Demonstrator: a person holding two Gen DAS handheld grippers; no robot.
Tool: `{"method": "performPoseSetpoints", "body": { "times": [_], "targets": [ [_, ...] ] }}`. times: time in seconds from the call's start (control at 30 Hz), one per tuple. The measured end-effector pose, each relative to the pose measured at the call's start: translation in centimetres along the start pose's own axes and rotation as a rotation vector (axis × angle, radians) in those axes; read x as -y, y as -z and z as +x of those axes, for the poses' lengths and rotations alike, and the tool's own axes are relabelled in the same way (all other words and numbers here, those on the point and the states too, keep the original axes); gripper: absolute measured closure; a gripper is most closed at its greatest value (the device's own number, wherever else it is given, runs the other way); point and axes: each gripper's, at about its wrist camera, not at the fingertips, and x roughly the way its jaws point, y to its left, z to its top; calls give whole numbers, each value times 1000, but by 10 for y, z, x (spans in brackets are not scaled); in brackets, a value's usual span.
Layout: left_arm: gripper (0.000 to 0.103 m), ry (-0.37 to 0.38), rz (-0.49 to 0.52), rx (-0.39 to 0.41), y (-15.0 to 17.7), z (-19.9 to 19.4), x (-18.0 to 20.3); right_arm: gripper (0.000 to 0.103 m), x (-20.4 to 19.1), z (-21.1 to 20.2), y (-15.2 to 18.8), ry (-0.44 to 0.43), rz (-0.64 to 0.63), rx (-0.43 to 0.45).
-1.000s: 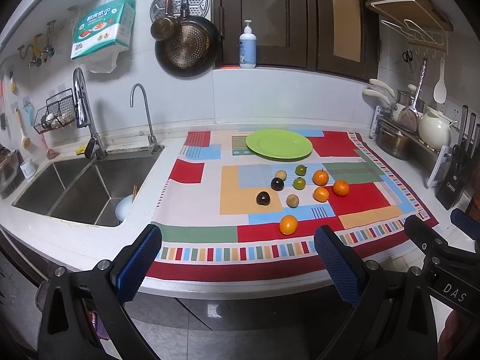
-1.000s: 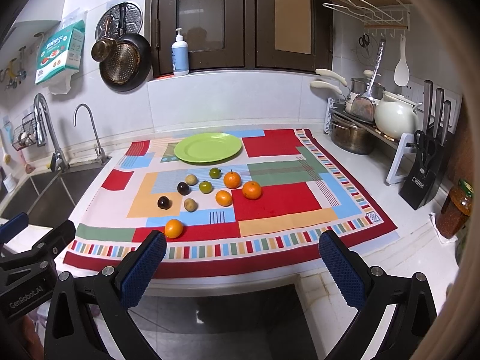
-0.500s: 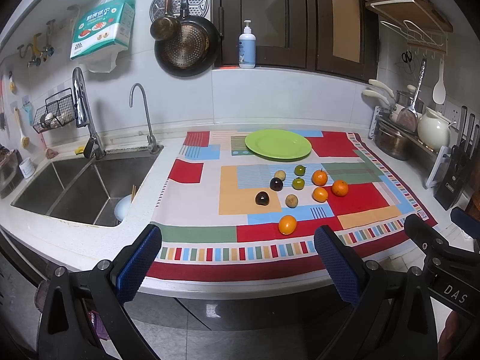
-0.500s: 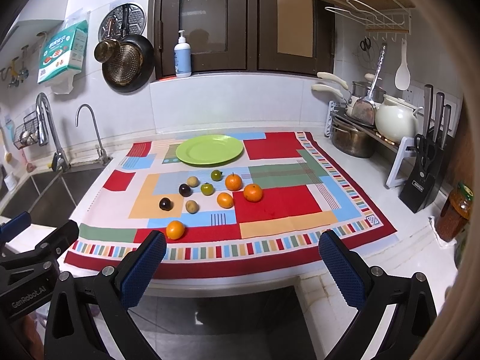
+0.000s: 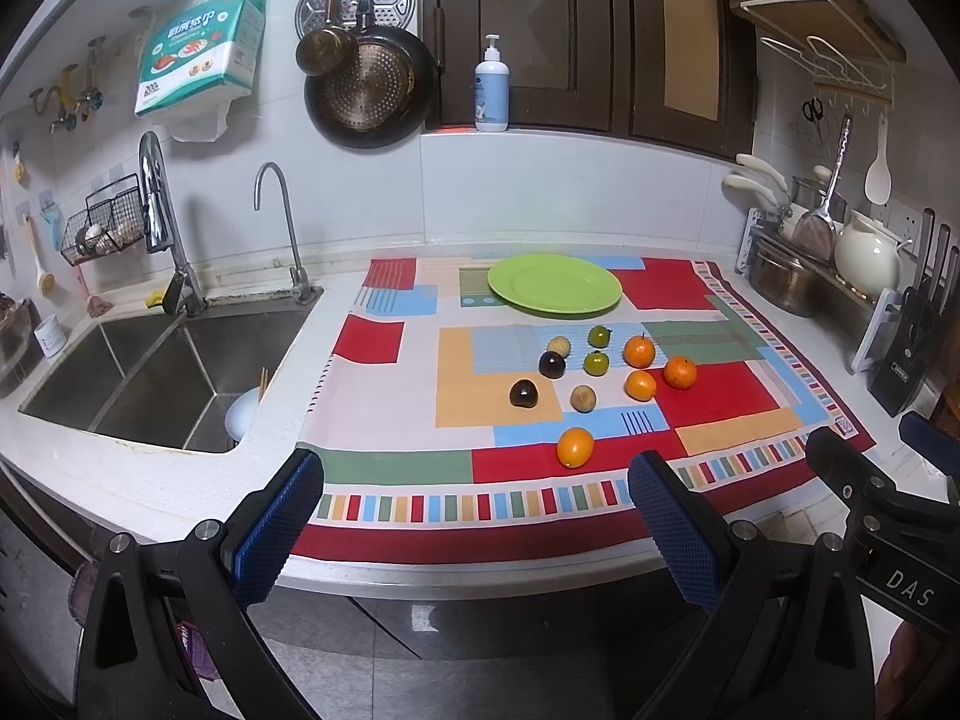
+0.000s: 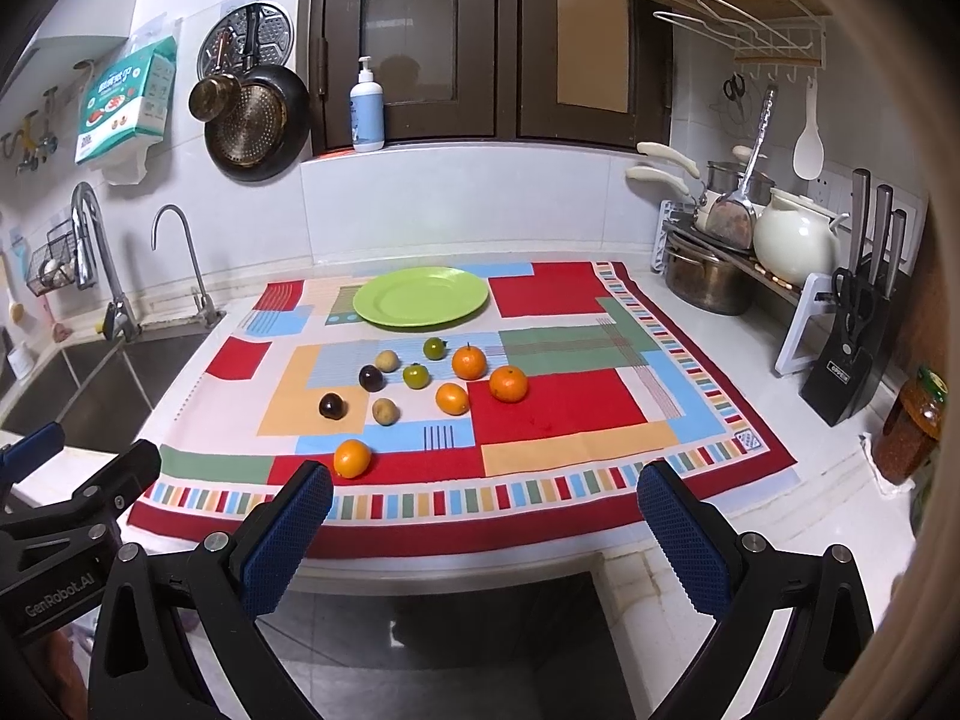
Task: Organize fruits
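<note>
left gripper (image 5: 474, 516): i see its fingers (image 5: 276, 531) spread wide with nothing between them, hanging off the front edge of the worktop (image 5: 150, 468).
right gripper (image 6: 480, 522): same here, i see blue-padded fingers (image 6: 684, 540) wide apart and empty, just short of the worktop's front edge.
cloth (image 6: 558, 408): a bright patchwork cloth covers the worktop ahead of both sets of fingers; all the fruit sits on it.
nearest orange (image 6: 352, 458): alone, just beyond my right gripper's left finger; in the left view it lies between the two fingers, closer to the right one.
other oranges (image 6: 508, 383): three in a loose cluster farther ahead, apart from each other.
green fruits (image 6: 415, 375): two small ones, one behind the other, just left of the oranges.
brown fruits (image 6: 385, 411): two dull round ones, one near, one farther, left of the green ones.
dark fruits (image 6: 332, 405): two near-black ones, leftmost of the group.
green plate (image 6: 420, 297): empty, at the far edge of the cloth, beyond all the fruit.
sink (image 5: 156, 372): off to the left of my left fingers, with a pale bowl (image 5: 243, 414) in it.
knife block (image 6: 849, 354): far right of my right fingers, beside the pots.
</note>
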Motion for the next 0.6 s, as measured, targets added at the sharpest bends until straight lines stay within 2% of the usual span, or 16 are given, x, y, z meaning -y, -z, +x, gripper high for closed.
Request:
{"method": "performPoseSetpoints", "body": {
  "times": [0.3,0.6],
  "targets": [
    [0,25,13,-20,1,15,-5,0,-3,9,1,3,-6,-20],
    [3,61,94,-10,3,37,-2,0,-9,28,3,21,-42,-22]
  ]
}}
